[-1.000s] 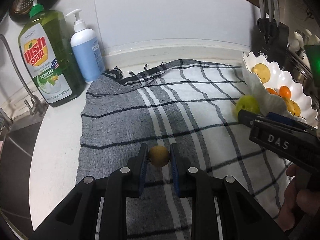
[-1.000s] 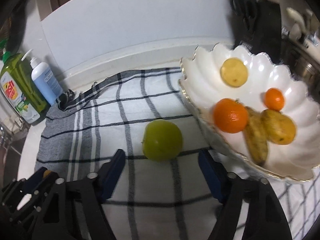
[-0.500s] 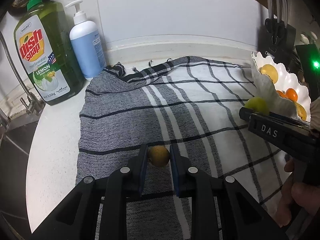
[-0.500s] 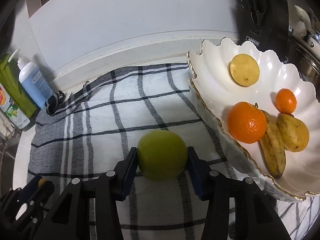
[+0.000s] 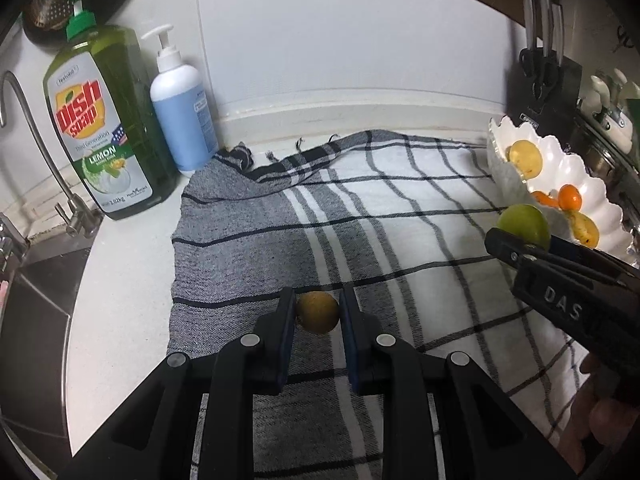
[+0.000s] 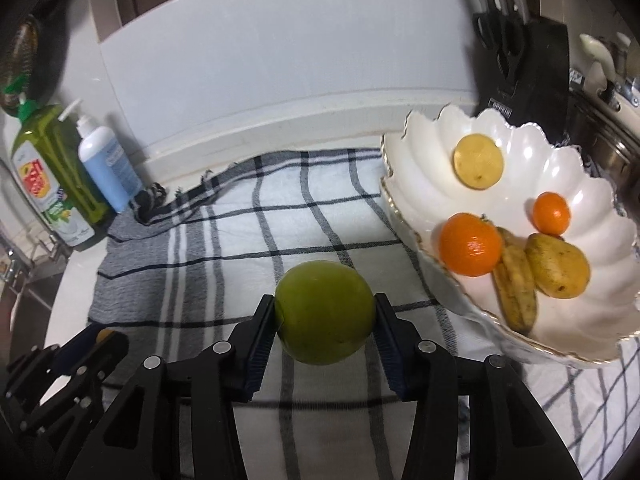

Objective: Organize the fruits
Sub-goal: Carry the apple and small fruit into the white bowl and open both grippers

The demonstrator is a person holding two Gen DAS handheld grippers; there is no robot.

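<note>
My right gripper (image 6: pixel 325 314) is shut on a green apple (image 6: pixel 325 311), both pads pressing its sides, held a little above the checked towel (image 6: pixel 248 236). In the left wrist view the same green apple (image 5: pixel 523 224) shows at the tip of the right gripper (image 5: pixel 520 240), beside the white scalloped bowl (image 5: pixel 588 184). My left gripper (image 5: pixel 318 316) is shut on a small yellow-brown fruit (image 5: pixel 318 313) over the grey part of the towel (image 5: pixel 240 256). The bowl (image 6: pixel 424 184) holds two oranges, a round yellow fruit, a pear and a banana.
A green dish soap bottle (image 5: pixel 100 120) and a blue pump bottle (image 5: pixel 180 112) stand at the back left by the tap (image 5: pixel 36 136) and sink. A black knife block (image 6: pixel 524 64) stands behind the bowl. A hand (image 5: pixel 600 432) holds the right gripper.
My right gripper closed from wide open onto the green apple and lifted it slightly off the towel. The left gripper stayed shut on the small fruit and barely moved.
</note>
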